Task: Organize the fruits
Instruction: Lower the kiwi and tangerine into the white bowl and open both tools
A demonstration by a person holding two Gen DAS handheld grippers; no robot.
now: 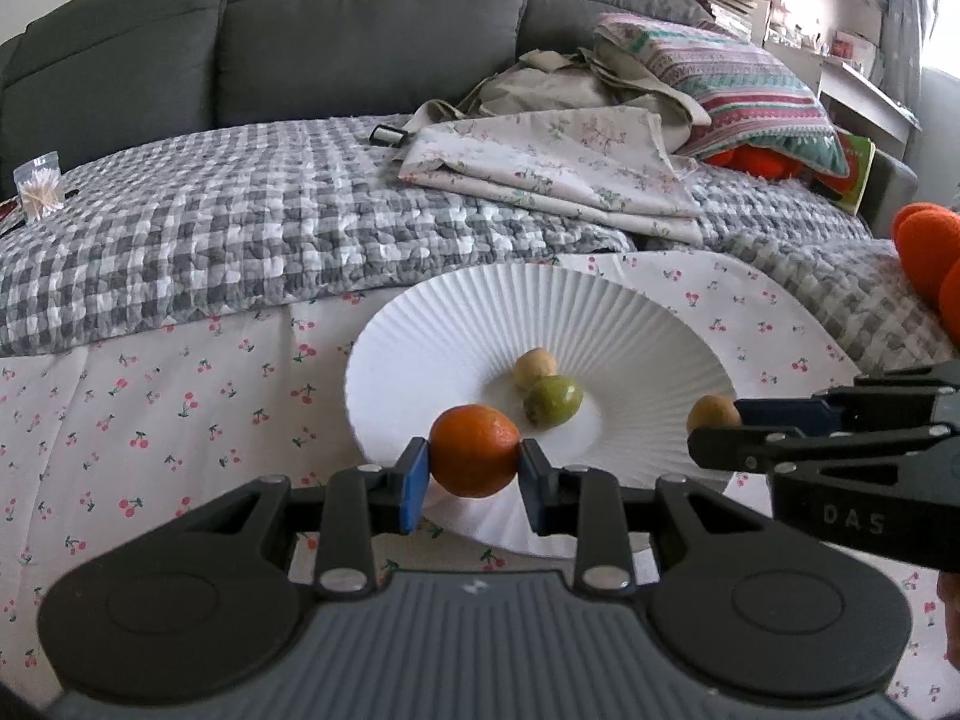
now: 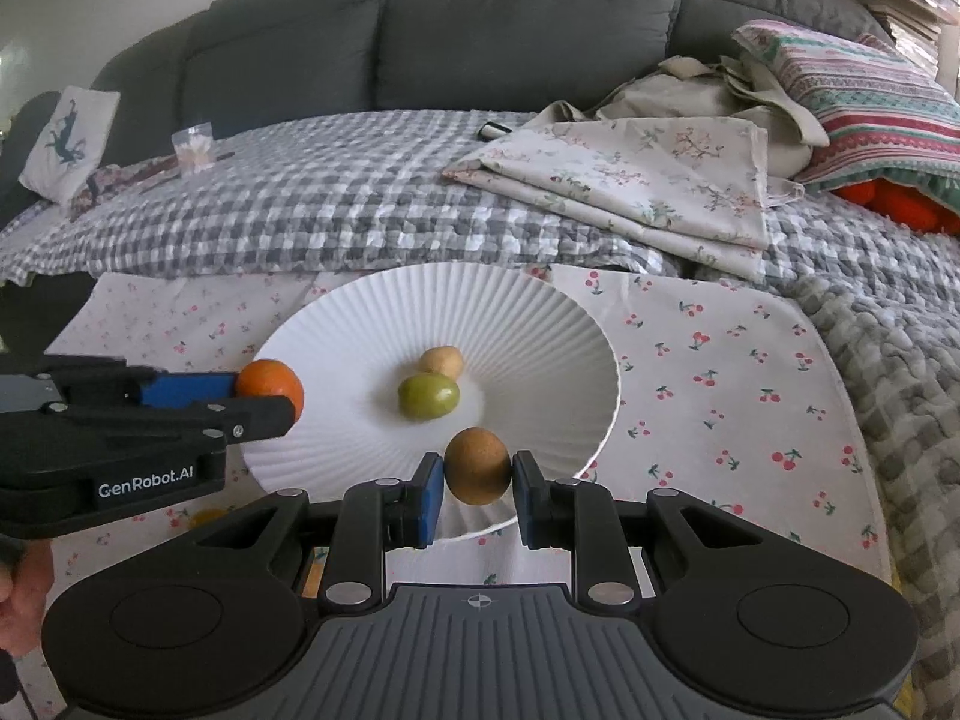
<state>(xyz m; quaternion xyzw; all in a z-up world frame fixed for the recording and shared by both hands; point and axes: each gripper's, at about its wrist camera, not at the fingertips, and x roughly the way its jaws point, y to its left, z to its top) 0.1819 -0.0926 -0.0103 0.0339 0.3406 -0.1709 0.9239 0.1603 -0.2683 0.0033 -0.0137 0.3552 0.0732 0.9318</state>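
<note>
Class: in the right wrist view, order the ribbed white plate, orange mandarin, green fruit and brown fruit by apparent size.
1. Ribbed white plate
2. Orange mandarin and round brown fruit: unsure, since the brown one is nearer the camera and the mandarin is partly hidden.
3. Smooth green fruit

Soft daylight from the right, sharp centre, strong fisheye bending, dark vignetted corners.

Orange plush (image 1: 927,258) cut by frame edge; another (image 2: 894,201) under pillow (image 2: 870,102).
</note>
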